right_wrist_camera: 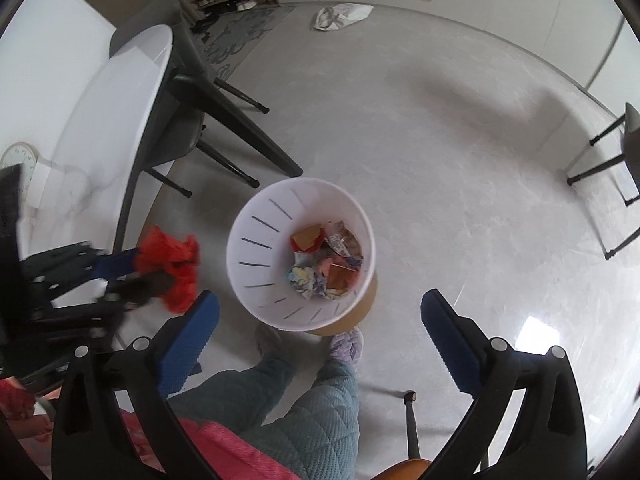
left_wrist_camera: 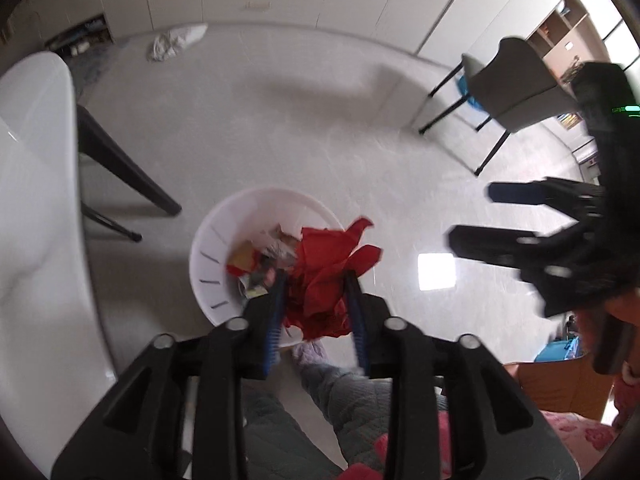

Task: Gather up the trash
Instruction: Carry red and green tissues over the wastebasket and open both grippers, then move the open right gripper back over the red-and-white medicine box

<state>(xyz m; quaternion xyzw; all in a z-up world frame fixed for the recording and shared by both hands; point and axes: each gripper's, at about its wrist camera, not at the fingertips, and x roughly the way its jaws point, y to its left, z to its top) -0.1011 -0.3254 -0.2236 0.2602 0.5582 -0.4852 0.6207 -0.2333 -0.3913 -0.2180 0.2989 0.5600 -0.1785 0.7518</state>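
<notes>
My left gripper (left_wrist_camera: pixel 314 276) is shut on a crumpled red wrapper (left_wrist_camera: pixel 328 276) and holds it above the white trash bin (left_wrist_camera: pixel 208 256). In the right wrist view the left gripper (right_wrist_camera: pixel 136 270) holds the red wrapper (right_wrist_camera: pixel 172 264) just left of the bin (right_wrist_camera: pixel 248 240), which stands on the floor and holds several crumpled papers and wrappers (right_wrist_camera: pixel 324 260). My right gripper (right_wrist_camera: pixel 320 308) is open and empty above the bin's near rim. It also shows in the left wrist view (left_wrist_camera: pixel 470 216) at the right, open.
A white table (right_wrist_camera: pixel 100 120) with dark legs stands left of the bin. Dark chairs (left_wrist_camera: pixel 508 88) stand at the right. A white bag (right_wrist_camera: pixel 340 14) lies on the floor by the far cabinets. The person's legs and slippers (right_wrist_camera: pixel 346 346) are just below the bin.
</notes>
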